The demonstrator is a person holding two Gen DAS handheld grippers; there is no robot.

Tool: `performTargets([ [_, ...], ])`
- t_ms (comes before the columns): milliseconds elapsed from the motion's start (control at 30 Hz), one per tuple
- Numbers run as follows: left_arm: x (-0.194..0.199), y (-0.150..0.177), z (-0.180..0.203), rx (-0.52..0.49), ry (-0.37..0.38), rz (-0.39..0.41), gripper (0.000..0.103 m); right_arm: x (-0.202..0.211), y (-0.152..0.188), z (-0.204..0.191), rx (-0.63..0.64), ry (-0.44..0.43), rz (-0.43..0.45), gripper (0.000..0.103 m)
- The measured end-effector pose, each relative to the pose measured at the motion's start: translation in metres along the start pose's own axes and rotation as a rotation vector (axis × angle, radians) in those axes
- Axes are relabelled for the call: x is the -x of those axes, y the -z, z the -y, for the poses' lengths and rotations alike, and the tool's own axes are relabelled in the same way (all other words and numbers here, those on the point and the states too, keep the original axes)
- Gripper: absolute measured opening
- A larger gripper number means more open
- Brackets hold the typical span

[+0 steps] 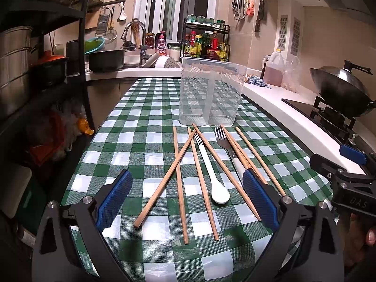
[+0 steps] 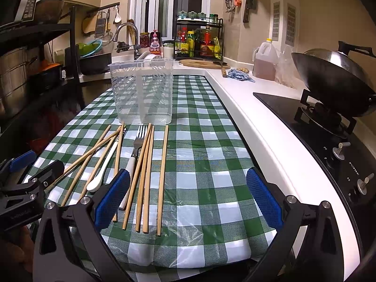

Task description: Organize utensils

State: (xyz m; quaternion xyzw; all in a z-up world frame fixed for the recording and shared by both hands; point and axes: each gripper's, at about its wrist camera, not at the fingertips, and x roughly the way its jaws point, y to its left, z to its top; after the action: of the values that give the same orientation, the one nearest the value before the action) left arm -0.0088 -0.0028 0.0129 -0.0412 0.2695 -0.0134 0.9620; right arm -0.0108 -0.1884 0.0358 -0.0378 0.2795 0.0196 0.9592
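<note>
Checkered tablecloth bears loose chopsticks before clear holder.

We are looking at a home kitchen: a sink with a curved faucet sits under a window, a black rack of sauce bottles stands on the white counter, and a wok rests on a gas stove. Knives and tools hang from a wall rail, a grater hangs by the sink, and pots fill a black shelf at left. A green checked tablecloth covers the work surface.
</note>
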Motion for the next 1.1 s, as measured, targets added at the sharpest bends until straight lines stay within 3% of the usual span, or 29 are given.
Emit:
performTargets([
  [600, 0.002, 0.003, 0.005, -0.024, 0.007, 0.011, 0.088, 0.002, -0.002, -0.002, -0.002, -0.012, 0.023, 0.097],
  [667, 0.001, 0.004, 0.006, -0.036, -0.016, 0.012, 0.087, 0.002, 0.000, -0.002, -0.002, -0.006, 0.023, 0.092],
  [800, -0.003, 0.005, 0.000, -0.029, -0.031, -0.009, 0.076, -0.006, 0.002, 0.000, -0.022, -0.012, 0.005, 0.075],
  [933, -0.012, 0.007, -0.014, 0.010, -0.073, -0.053, 0.075, -0.020, 0.006, 0.003, -0.044, -0.065, -0.072, 0.058],
  [1100, -0.027, 0.015, -0.029, 0.047, -0.108, -0.147, 0.073, -0.035, 0.014, 0.002, -0.049, -0.094, -0.146, 0.053],
])
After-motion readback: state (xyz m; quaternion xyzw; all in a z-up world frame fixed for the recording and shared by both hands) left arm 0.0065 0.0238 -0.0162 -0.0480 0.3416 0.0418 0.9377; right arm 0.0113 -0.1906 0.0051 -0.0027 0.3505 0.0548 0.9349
